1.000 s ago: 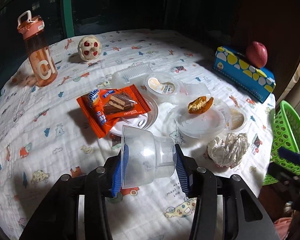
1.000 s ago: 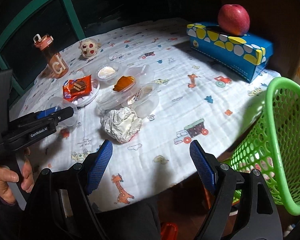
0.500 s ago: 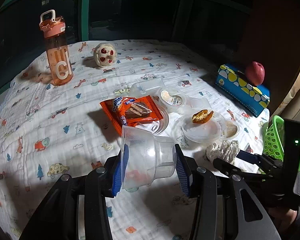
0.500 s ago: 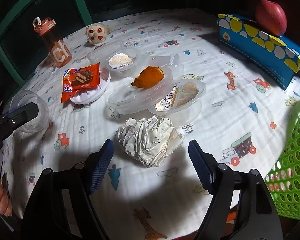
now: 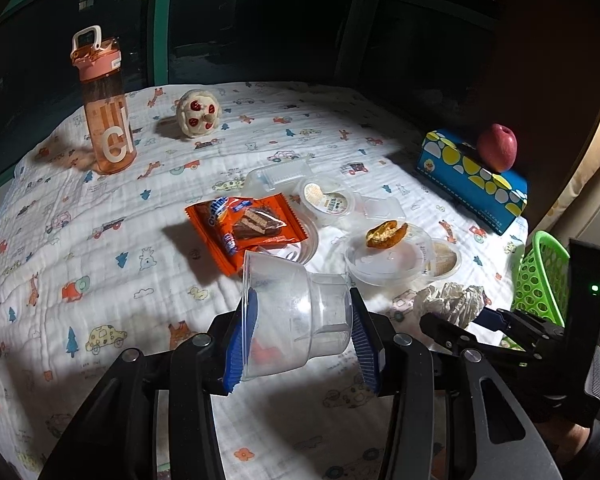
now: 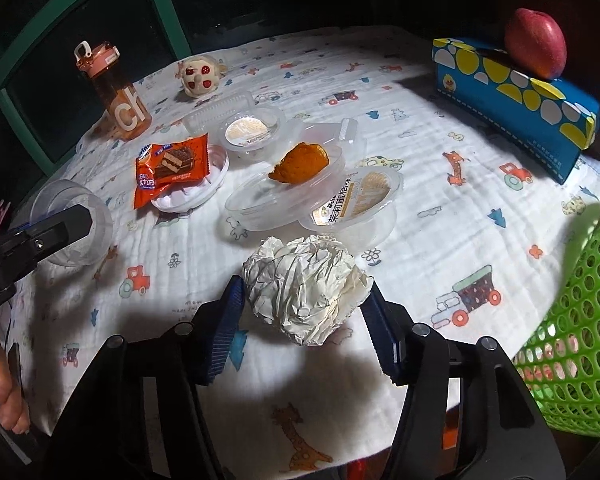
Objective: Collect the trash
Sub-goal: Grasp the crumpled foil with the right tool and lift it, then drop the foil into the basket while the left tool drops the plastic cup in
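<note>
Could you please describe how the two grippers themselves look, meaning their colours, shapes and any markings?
Both the left gripper and the right gripper have matte black angular linkage arms with round silver pivot screws. Their fingers carry ribbed blue pads. In the left wrist view, the right gripper's black body shows a small green light.

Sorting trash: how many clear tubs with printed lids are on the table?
2. One round clear tub with a printed lid sits behind the orange snack wrapper; the second tub lies beyond the crumpled foil ball. More may be hidden.
</note>
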Motion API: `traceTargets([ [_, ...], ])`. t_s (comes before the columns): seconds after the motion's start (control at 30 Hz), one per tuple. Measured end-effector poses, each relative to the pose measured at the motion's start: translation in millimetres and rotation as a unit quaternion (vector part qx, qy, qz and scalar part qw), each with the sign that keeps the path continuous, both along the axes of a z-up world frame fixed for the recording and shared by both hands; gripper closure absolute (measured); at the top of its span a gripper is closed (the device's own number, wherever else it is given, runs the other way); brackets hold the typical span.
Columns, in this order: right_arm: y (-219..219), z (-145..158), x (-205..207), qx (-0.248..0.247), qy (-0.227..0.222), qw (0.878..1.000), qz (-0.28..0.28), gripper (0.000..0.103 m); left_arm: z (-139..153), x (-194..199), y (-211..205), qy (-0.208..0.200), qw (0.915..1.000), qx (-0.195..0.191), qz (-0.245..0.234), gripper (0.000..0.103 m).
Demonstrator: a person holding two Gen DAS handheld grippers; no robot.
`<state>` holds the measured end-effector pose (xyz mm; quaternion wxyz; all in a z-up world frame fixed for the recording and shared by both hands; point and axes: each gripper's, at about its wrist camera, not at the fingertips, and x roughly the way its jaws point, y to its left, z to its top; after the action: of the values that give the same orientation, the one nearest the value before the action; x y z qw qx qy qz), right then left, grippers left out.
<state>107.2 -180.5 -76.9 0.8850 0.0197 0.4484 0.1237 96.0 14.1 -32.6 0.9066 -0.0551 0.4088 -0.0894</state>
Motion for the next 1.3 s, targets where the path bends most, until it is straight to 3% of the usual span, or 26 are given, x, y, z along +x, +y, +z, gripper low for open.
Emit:
traceTargets([
  [0.23, -28.9, 24.1, -24.4, 0.007, -0.025, 1.000, -0.017, 0.044, 7.7, 0.4, -25.9, -0.003, 0.9995, -0.009, -0.030, 0.059],
  [0.6, -109.0, 48.2, -51.6, 0.001, -0.046, 0.994, -0.094, 0.044, 19.2, 5.7, -99.6, -0.002, 0.9942, -0.021, -0.106, 0.059],
  [1.3, -247.3, 60.8, -96.3, -0.028, -0.055, 0.971, -0.232, 0.044, 48.0, 10.6, -253.0, -0.014, 0.9681, -0.011, -0.250, 0.059],
])
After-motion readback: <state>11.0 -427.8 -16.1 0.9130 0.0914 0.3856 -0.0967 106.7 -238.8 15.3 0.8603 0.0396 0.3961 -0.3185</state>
